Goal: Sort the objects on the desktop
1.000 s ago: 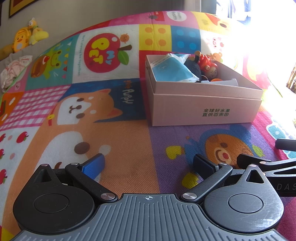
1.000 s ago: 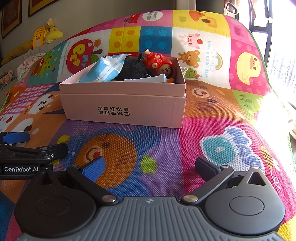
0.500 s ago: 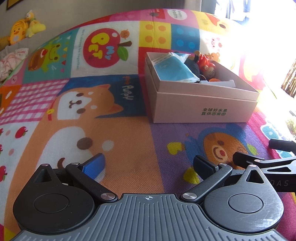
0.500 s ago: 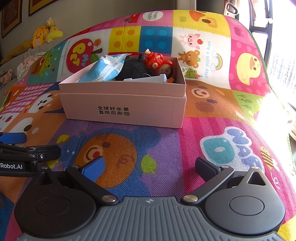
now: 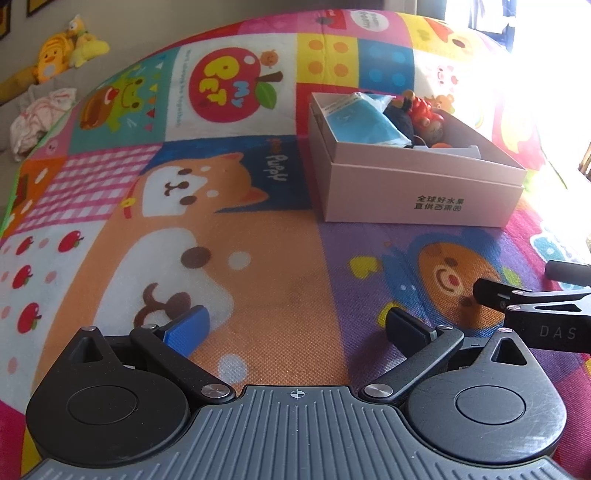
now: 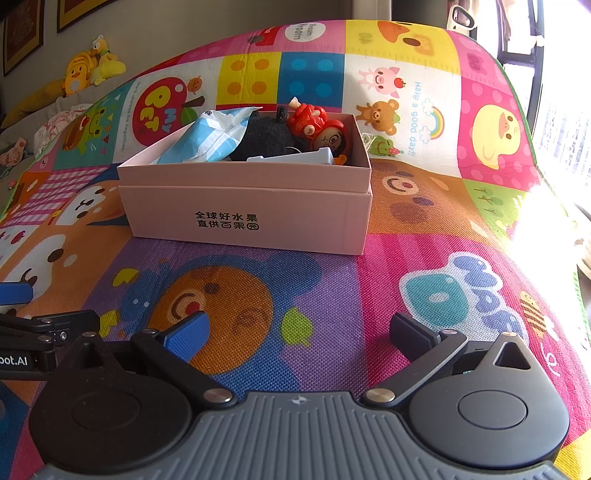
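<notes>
A pink cardboard box (image 6: 251,218) (image 5: 421,199) stands on the colourful play mat (image 6: 424,221) (image 5: 258,251). Inside it lie a blue-and-white packet (image 6: 218,136) (image 5: 358,122), a black fuzzy thing (image 6: 266,138), a red toy figure (image 6: 317,125) (image 5: 424,114) and a pale flat item (image 6: 295,158). My left gripper (image 5: 295,328) hovers open and empty over the mat, left of and nearer than the box. My right gripper (image 6: 299,332) is also open and empty, in front of the box. Each gripper shows at the edge of the other's view.
Yellow plush toys (image 5: 62,51) (image 6: 88,66) and crumpled cloth (image 5: 37,118) lie beyond the mat's far left edge. Framed pictures (image 6: 22,33) hang on the wall. A bright window (image 6: 554,110) is at the right, and glare washes out the mat there.
The left gripper has drifted left and back, so the box sits farther right in its view. The right gripper has barely moved. Both stay open.
</notes>
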Motion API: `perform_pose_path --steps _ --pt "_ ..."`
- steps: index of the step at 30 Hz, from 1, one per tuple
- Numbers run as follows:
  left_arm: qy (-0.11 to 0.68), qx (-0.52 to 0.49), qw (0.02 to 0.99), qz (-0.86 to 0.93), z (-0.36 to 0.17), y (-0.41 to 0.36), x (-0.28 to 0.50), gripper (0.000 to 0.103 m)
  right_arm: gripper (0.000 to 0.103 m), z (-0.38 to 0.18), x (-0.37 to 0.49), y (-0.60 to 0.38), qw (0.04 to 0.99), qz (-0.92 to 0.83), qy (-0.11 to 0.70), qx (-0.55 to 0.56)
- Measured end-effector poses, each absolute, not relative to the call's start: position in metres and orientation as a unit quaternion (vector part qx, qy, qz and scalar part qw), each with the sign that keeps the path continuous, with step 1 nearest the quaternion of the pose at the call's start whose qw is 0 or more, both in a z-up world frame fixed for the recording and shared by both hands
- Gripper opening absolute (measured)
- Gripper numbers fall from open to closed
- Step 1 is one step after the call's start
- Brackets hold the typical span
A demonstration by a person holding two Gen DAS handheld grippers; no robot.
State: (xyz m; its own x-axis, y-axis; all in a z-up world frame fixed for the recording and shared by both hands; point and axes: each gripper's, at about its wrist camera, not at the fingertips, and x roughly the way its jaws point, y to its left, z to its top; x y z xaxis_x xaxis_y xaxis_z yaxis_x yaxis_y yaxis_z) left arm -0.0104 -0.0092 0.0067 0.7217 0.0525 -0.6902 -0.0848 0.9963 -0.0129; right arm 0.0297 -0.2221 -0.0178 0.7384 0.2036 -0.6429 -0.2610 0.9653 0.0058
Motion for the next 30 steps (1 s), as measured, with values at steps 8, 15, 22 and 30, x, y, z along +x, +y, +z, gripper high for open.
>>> perform_pose_path --steps 8,15,22,30 --pt "0.364 -0.017 0.93 0.046 0.0055 -0.013 -0.0112 0.103 0.103 -0.018 0.0297 -0.2216 0.931 0.125 0.339 -0.042" --pt "0.364 -0.017 0.93 0.046 0.0056 -0.0132 -0.0112 0.103 0.103 -0.0179 0.0295 -0.2219 0.931 0.125 0.339 -0.042" --pt "0.364 -0.016 0.93 0.046 0.0058 -0.0128 -0.0114 0.103 0.103 -0.0178 0.0297 -0.2215 0.931 0.125 0.339 -0.042" --pt "0.364 -0.017 0.93 0.046 0.0062 -0.0132 -0.0115 0.103 0.103 -0.0177 0.0298 -0.2222 0.931 0.125 0.339 -0.042"
